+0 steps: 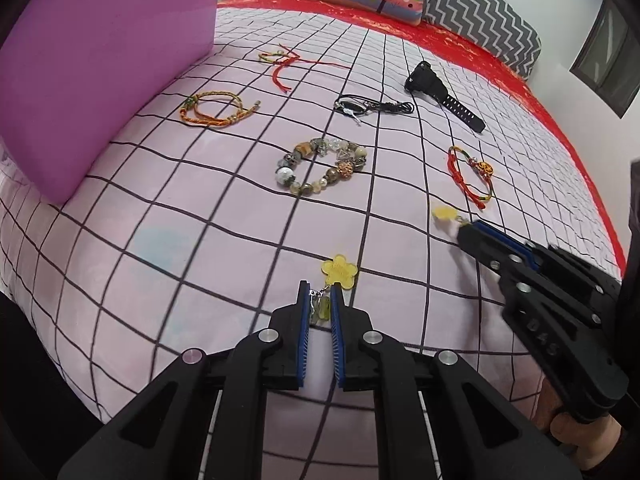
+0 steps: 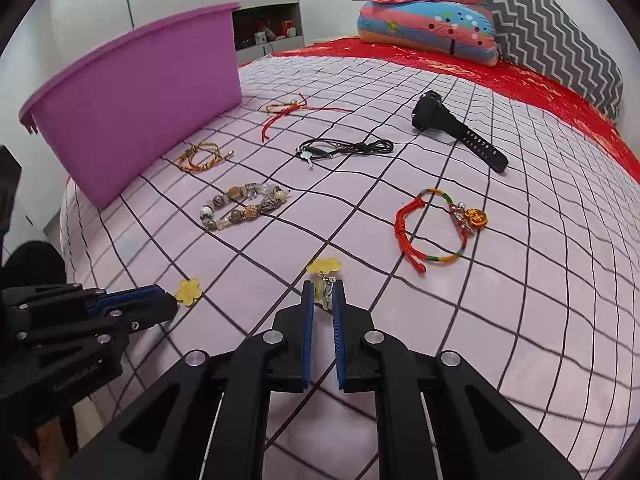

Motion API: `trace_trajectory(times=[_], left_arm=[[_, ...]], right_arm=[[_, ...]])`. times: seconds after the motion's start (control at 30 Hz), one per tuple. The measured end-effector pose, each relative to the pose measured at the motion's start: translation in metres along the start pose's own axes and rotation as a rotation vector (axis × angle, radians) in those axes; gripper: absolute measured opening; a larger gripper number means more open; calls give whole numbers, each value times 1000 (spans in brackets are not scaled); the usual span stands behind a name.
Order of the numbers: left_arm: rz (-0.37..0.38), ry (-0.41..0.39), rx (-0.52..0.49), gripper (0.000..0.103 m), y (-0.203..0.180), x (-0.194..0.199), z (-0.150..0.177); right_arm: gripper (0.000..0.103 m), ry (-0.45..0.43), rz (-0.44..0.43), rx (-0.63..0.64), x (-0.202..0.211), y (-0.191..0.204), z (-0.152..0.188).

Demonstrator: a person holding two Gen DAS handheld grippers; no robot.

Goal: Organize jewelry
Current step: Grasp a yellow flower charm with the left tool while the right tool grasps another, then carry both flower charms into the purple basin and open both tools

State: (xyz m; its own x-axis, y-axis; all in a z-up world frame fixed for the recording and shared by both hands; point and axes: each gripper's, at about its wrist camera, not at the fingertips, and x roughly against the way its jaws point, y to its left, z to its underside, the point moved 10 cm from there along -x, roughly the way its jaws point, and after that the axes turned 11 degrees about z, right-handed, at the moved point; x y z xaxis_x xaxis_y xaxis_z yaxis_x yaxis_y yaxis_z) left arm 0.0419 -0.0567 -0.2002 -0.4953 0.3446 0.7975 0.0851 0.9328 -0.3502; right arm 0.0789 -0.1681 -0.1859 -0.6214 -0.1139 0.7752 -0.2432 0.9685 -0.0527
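My left gripper [image 1: 320, 294] is shut on a yellow flower earring [image 1: 340, 271], low over the checked bedsheet; it also shows in the right wrist view [image 2: 189, 290]. My right gripper [image 2: 323, 290] is shut on a second yellow flower earring [image 2: 325, 267], also seen in the left wrist view [image 1: 445, 213]. A purple bin [image 2: 140, 92] stands at the far left. On the sheet lie a beaded bracelet [image 1: 320, 166], a red cord bracelet with a gold charm [image 2: 440, 228], a braided orange bracelet [image 1: 212, 112], a red string bracelet [image 1: 282, 62], a black cord necklace [image 2: 344, 148] and a black watch [image 2: 460, 132].
A colourful pillow [image 2: 428, 28] and a grey zigzag cushion [image 2: 552, 40] lie on a red cover [image 2: 520, 76] at the head of the bed. The bed edge drops off at the left, by a cupboard [image 2: 264, 28].
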Motion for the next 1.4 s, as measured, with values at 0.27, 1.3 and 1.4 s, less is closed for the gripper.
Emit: trace_trajectory(times=[0.27, 1.3, 1.4], left_arm=[[22, -41, -46, 10, -1, 34, -14], [66, -274, -164, 11, 59, 210, -163], [44, -291, -153, 11, 81, 221, -177]], right_arm=[[9, -27, -16, -161, 36, -6, -4], [9, -254, -68, -113, 141, 111, -168], [9, -275, -101, -66, 142, 144, -194]])
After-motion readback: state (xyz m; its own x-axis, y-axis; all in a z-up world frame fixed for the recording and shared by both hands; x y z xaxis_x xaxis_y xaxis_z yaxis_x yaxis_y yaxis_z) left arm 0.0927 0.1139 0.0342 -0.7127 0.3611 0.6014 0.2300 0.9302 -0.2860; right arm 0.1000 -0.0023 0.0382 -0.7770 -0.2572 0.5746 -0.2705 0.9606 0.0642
